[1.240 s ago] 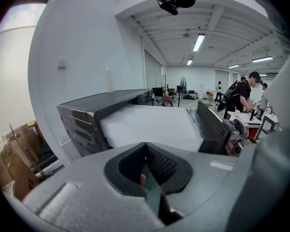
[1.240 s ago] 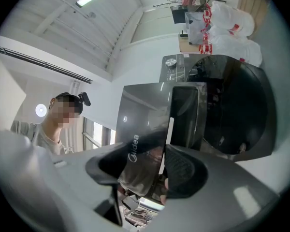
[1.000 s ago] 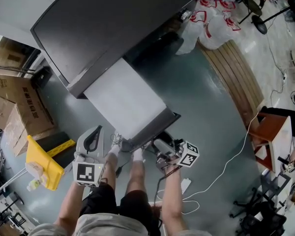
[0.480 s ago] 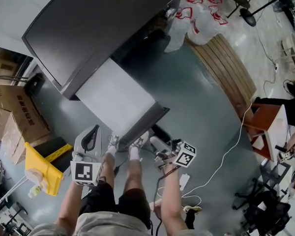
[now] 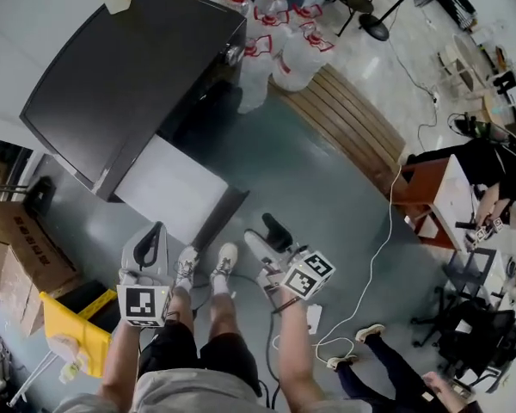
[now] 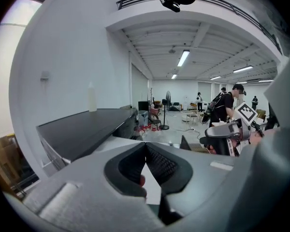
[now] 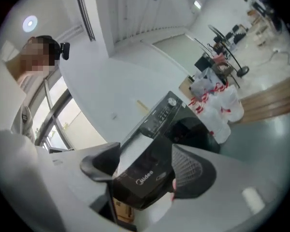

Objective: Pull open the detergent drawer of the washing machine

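White detergent drawer (image 5: 168,188), dark front panel, stands drawn out of dark-topped washing machine (image 5: 129,67), long axis toward person. Front end between tools. Right tool (image 5: 265,232) nearer, spread, empty. Left tool (image 5: 151,237) pressed together, empty.

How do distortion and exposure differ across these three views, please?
Head view: evenly lit, straight edges of the washing machine bow slightly. Left gripper view: strong fisheye, black corners, the ceiling light blown out. Right gripper view: scene tilted steeply, round dark border, the window washed out to white.
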Demonstrator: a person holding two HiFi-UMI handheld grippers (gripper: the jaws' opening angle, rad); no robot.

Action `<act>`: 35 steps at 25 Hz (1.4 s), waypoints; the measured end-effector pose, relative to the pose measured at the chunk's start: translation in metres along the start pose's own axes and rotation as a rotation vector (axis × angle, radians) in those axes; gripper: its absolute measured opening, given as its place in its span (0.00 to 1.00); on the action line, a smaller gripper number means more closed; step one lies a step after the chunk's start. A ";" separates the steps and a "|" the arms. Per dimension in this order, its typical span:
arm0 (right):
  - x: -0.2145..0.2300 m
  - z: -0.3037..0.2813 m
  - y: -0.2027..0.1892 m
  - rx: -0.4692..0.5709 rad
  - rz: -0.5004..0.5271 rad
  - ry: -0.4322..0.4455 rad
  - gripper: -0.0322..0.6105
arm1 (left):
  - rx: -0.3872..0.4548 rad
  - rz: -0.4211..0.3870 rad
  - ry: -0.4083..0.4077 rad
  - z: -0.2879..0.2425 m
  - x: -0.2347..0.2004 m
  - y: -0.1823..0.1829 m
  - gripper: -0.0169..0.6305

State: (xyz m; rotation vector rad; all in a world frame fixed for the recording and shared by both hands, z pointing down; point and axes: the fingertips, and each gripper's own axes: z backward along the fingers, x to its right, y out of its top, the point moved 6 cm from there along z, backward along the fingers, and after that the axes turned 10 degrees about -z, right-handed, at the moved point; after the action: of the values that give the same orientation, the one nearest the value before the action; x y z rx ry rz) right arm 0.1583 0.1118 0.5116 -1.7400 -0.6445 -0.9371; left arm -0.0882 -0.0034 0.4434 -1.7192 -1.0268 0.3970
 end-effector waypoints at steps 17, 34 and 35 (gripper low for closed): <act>-0.191 0.062 0.073 0.351 0.509 -0.410 0.44 | 0.292 -0.113 -0.198 0.027 -0.008 0.150 0.04; -0.269 0.084 0.018 0.472 0.731 -0.614 0.08 | 0.384 -0.141 -0.268 0.080 -0.021 0.158 0.04; -0.271 0.084 0.016 0.469 0.731 -0.614 0.06 | 0.386 -0.144 -0.269 0.082 -0.022 0.157 0.04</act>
State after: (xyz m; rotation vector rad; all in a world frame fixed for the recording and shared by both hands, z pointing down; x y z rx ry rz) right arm 0.0445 0.1875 0.2628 -1.6219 -0.4858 0.2558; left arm -0.0879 0.0160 0.2655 -1.2618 -1.1708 0.6984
